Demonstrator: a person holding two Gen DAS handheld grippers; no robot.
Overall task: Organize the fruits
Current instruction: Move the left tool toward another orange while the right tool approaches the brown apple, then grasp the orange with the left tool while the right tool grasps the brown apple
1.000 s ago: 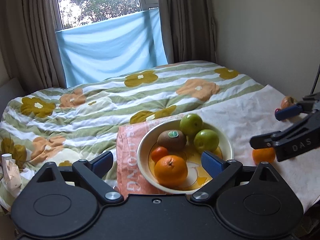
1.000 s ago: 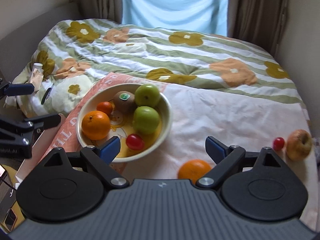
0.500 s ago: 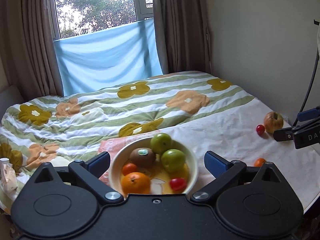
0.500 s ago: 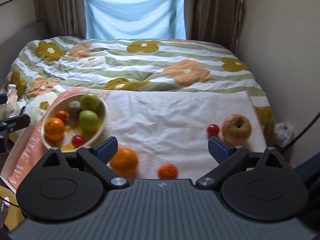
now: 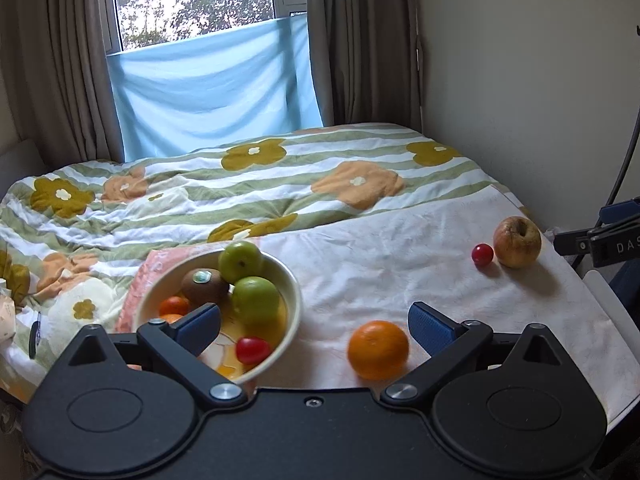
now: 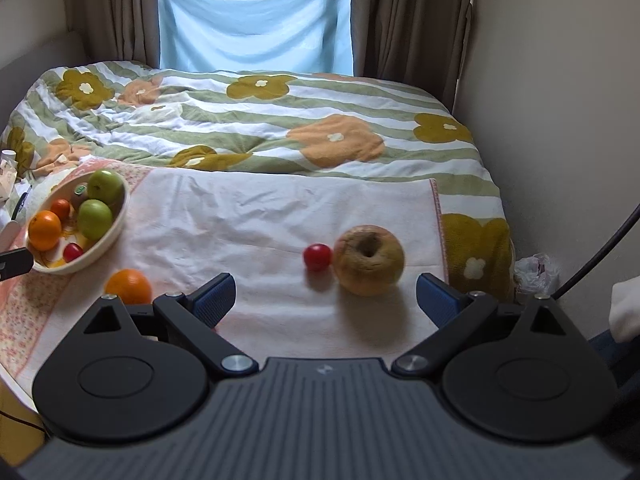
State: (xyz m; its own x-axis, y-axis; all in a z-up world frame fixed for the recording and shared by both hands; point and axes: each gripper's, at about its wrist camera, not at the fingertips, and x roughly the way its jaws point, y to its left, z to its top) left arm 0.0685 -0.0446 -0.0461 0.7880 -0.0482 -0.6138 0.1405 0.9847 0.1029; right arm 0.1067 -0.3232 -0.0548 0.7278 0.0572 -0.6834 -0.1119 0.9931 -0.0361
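A cream bowl (image 5: 294,300) (image 6: 116,232) sits on the bed's white cloth and holds two green apples, a kiwi, oranges and a cherry tomato (image 5: 253,350). On the cloth to its right lies a loose orange (image 5: 378,349) (image 6: 129,286). Farther right rest a red cherry tomato (image 5: 482,254) (image 6: 317,257) and a yellowish apple (image 5: 517,241) (image 6: 369,260). My left gripper (image 5: 316,326) hangs open above the bowl's right edge and the orange. Wide open too, my right gripper (image 6: 326,296) faces the tomato and the apple just ahead of it. Neither holds anything.
A flowered quilt (image 6: 260,120) covers the far bed up to the curtained window (image 5: 208,88). A wall (image 6: 560,100) runs close along the right. The cloth's front edge lies just below the grippers. A small white bottle (image 6: 8,168) stands at the far left.
Both grippers have swung to the right across the bed. The bowl slid left in both views; the loose orange, tomato and apple came into view ahead.
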